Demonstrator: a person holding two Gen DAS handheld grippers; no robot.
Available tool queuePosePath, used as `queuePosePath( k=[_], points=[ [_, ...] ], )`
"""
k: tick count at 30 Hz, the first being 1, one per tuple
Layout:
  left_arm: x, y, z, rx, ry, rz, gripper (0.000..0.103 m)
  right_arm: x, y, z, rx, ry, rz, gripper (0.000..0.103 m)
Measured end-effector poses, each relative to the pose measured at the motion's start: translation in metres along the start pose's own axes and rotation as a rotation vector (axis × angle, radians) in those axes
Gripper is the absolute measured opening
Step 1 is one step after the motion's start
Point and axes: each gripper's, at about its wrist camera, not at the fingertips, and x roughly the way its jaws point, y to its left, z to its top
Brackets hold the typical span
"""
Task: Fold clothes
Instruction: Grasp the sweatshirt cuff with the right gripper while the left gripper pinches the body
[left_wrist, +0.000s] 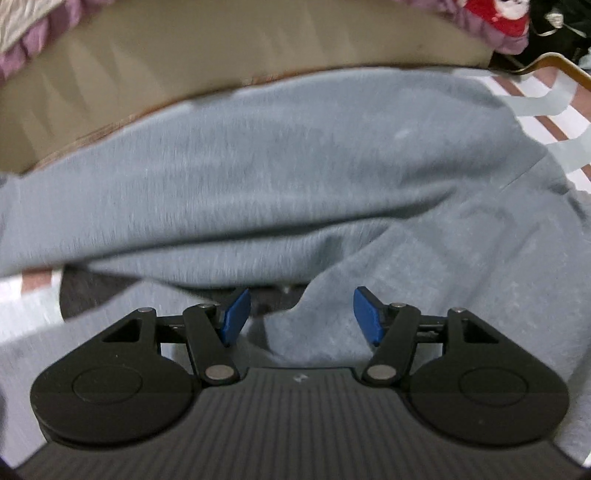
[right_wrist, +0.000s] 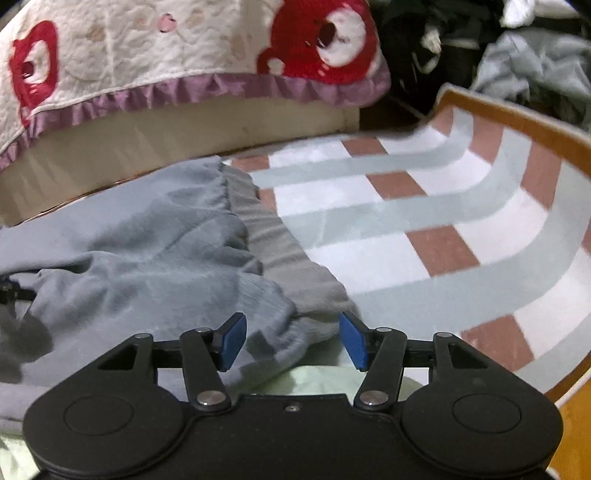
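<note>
A grey-blue garment (left_wrist: 295, 166) lies spread and folded over itself, filling the left wrist view. My left gripper (left_wrist: 301, 317) hovers just above it, open, with a fold of the cloth under the gap and neither blue pad pressing on it. In the right wrist view the same garment (right_wrist: 147, 251) shows its ribbed grey waistband (right_wrist: 288, 251) along its right edge. My right gripper (right_wrist: 293, 339) is open over the near corner of that waistband. The corner lies between the pads, which do not pinch it.
A checked cloth (right_wrist: 443, 221) of white, pale grey and brown covers the surface inside a wooden rim (right_wrist: 517, 122). A quilt with red bears and a purple frill (right_wrist: 147, 74) hangs behind. Loose clothes (right_wrist: 535, 66) are piled at the far right. Pale green fabric (right_wrist: 314, 380) lies under my right gripper.
</note>
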Motion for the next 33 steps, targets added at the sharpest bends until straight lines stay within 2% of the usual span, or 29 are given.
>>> queuePosePath(
  k=[3, 5, 7, 8, 9, 10, 11, 12, 14, 16, 17, 19, 20, 22, 24, 26, 27, 29, 31, 33],
  points=[
    [0.006, 0.008, -0.002, -0.042, 0.031, -0.023, 0.067, 0.014, -0.018, -0.001, 0.095, 0.048, 0.022, 0.068],
    [0.012, 0.014, -0.002, -0.066, 0.048, -0.025, 0.074, 0.025, -0.032, -0.003, 0.192, 0.067, 0.094, 0.068],
    [0.021, 0.017, -0.002, -0.072, 0.070, -0.023, 0.075, 0.035, -0.039, -0.004, 0.242, 0.072, 0.155, 0.069],
    [0.023, 0.017, -0.003, -0.065, 0.067, -0.025, 0.073, 0.035, -0.037, -0.003, 0.228, 0.047, 0.161, 0.059],
    [0.022, 0.015, -0.003, -0.040, 0.050, -0.026, 0.062, 0.036, -0.034, -0.001, 0.204, 0.025, 0.155, 0.048],
    [0.019, 0.012, -0.002, -0.006, 0.035, -0.031, 0.011, 0.036, -0.029, 0.001, 0.161, 0.005, 0.157, 0.023],
    [0.013, 0.009, 0.001, 0.030, 0.014, -0.039, 0.002, 0.031, -0.022, 0.003, 0.103, -0.042, 0.160, 0.015],
    [0.004, 0.008, 0.004, 0.031, -0.024, -0.027, 0.002, 0.023, -0.015, 0.004, 0.043, -0.104, 0.161, 0.012],
    [-0.021, 0.010, 0.011, 0.020, -0.138, -0.015, 0.002, -0.005, -0.001, 0.009, -0.062, -0.213, 0.102, 0.010],
    [-0.046, 0.011, 0.017, 0.019, -0.246, -0.009, 0.002, -0.032, 0.003, 0.013, -0.075, -0.277, 0.058, 0.009],
    [-0.052, 0.012, 0.019, 0.018, -0.266, -0.019, 0.002, -0.045, 0.004, 0.014, -0.078, -0.307, 0.038, 0.009],
    [-0.051, 0.014, 0.018, -0.005, -0.224, -0.070, 0.003, -0.050, 0.010, 0.014, -0.116, -0.285, -0.032, 0.009],
    [-0.043, 0.014, 0.014, -0.015, -0.173, -0.080, 0.004, -0.042, 0.011, 0.012, -0.118, -0.238, -0.061, 0.009],
    [-0.025, 0.016, 0.005, -0.006, -0.109, -0.047, 0.011, -0.018, 0.010, 0.007, -0.099, -0.117, -0.110, 0.011],
    [-0.010, 0.021, -0.003, 0.039, -0.100, 0.016, 0.019, 0.005, 0.009, 0.001, -0.081, 0.004, -0.159, 0.016],
    [-0.004, 0.039, -0.006, 0.060, -0.102, 0.105, 0.022, 0.012, 0.008, 0.000, -0.058, 0.069, -0.197, 0.040],
    [-0.007, 0.052, -0.007, 0.043, -0.112, 0.114, 0.025, 0.013, 0.008, 0.001, -0.047, 0.097, -0.215, 0.040],
    [-0.016, 0.088, -0.009, -0.021, -0.131, 0.098, 0.046, -0.007, 0.016, 0.012, -0.059, 0.075, -0.208, 0.046],
    [-0.024, 0.127, -0.011, -0.086, -0.142, 0.099, 0.048, -0.028, 0.025, 0.029, -0.064, 0.041, -0.167, 0.048],
    [-0.027, 0.161, -0.016, -0.142, -0.149, 0.097, 0.048, -0.041, 0.036, 0.052, -0.039, 0.014, -0.076, 0.055]
  ],
)
